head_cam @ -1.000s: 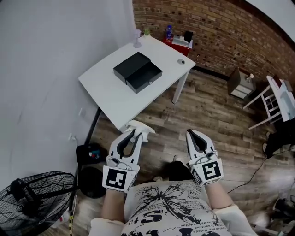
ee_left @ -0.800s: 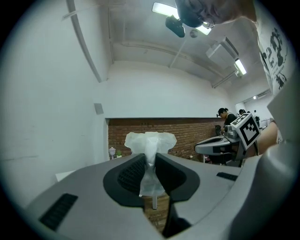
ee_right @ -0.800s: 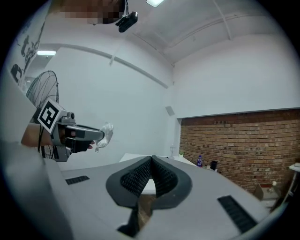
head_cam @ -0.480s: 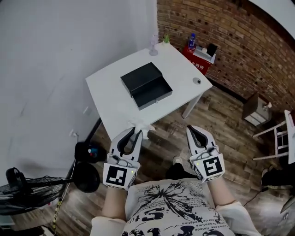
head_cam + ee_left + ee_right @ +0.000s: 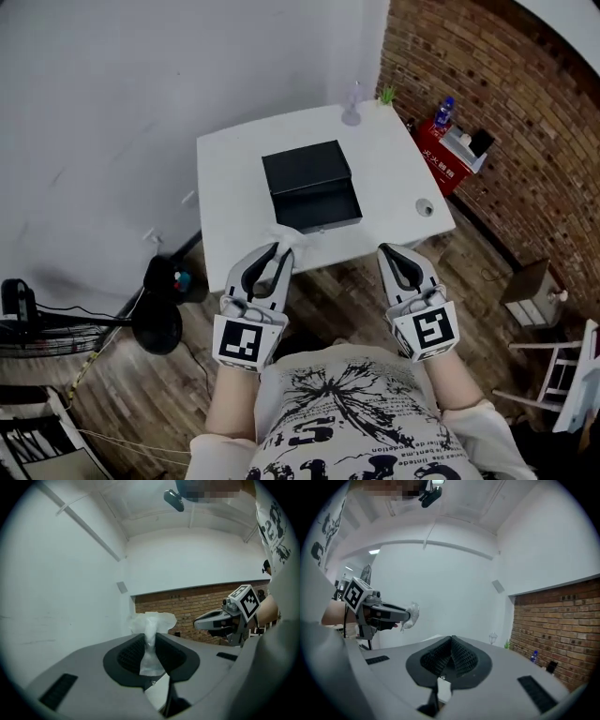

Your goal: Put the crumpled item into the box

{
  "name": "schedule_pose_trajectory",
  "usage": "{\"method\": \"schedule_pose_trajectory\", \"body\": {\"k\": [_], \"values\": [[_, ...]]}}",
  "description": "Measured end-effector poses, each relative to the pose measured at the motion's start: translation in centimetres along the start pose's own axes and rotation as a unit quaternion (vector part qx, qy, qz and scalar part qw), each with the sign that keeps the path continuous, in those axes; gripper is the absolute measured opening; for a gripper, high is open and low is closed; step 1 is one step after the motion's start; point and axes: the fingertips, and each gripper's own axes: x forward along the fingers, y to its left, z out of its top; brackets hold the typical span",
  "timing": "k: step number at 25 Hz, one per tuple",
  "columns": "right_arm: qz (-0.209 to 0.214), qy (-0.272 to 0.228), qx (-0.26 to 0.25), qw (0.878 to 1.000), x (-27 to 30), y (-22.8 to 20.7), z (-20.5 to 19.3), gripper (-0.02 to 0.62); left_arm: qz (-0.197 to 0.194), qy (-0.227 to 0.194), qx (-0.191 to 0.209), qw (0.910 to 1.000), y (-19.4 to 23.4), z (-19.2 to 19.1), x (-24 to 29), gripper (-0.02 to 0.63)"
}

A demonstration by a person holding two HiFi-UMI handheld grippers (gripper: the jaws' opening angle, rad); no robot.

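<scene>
White crumpled item (image 5: 289, 237) x1 pinched in L gripper (image 5: 273, 255), R gripper (image 5: 395, 255) clenched empty, 1 black box (image 5: 310, 184).

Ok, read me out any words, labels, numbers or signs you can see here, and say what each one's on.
Nothing can be read for certain.
Red crate by the brick wall: white characters, too small to read.
White T-shirt: black printed lettering, distorted and cut off, unreadable.
Blue bottle on the crate: any label is too small to read.

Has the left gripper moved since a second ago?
Yes. The left gripper, holding the crumpled tissue, has come forward over the table edge, nearer the box.
</scene>
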Motion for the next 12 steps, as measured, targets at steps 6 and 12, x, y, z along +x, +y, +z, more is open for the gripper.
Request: {"method": "schedule_pose_trajectory", "body": {"k": [6,12], "values": [[0.044,0.015,0.011,0.999,5.3,-2.1,-1.5,0.015,0.010,0.079,0.025,0.9965,2.5,-3.3,4.7,0.081],[0.047,0.039,0.047,0.997,11.8,-5.9,-3.1,0.015,-0.024,0.131,0.045,0.9901,4.8,-6.6,11.4,0.081]]}}
